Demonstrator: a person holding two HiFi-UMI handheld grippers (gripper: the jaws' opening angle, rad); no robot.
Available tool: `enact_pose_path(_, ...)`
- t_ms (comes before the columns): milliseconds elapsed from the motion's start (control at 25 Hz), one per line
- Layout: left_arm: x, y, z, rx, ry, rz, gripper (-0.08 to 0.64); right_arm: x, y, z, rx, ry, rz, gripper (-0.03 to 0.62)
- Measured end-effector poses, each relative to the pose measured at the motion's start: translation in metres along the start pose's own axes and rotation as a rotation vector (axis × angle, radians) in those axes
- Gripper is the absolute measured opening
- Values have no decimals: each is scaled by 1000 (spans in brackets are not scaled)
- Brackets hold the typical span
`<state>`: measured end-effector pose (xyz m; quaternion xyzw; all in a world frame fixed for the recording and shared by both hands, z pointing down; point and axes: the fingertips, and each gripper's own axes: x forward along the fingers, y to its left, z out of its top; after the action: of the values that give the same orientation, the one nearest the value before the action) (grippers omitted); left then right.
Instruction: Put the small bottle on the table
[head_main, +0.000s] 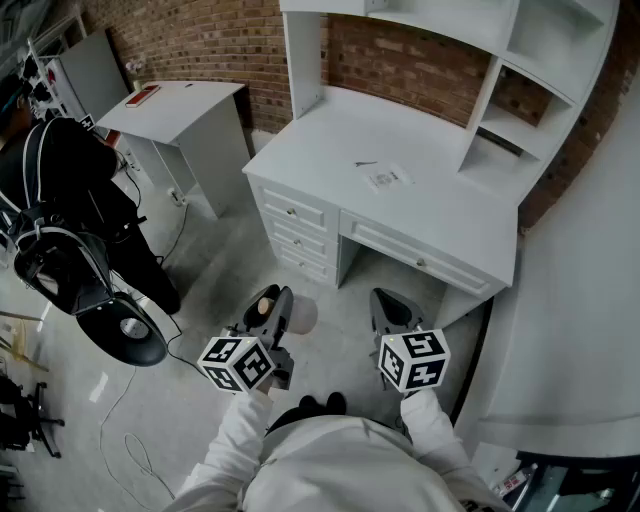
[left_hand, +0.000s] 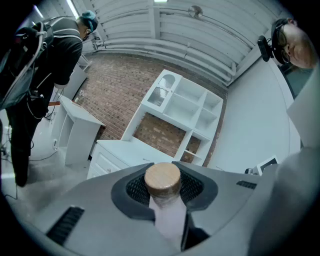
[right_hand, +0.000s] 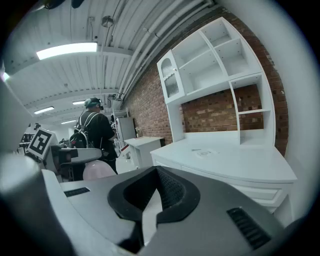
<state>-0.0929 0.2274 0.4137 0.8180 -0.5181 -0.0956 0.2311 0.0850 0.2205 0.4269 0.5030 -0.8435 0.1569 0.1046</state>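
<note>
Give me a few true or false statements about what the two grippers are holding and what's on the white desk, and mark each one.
1. The left gripper grips a small bottle with a wooden cap. True.
2. The small bottle stands on the white desk. False: it is in the left gripper, above the floor in front of the desk.
3. The right gripper has nothing between its jaws. True.
4. The desk top is completely bare. False: a sheet of paper lies on it.
</note>
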Motion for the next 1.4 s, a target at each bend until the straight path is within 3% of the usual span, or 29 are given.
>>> enact_pose_path(880, -2, 8, -1, 35, 26, 39, 118, 6, 12, 5, -44, -26, 32, 28)
enact_pose_path(1400, 78, 56, 13, 56, 64, 35, 117, 78, -29, 28, -47, -11, -6, 28)
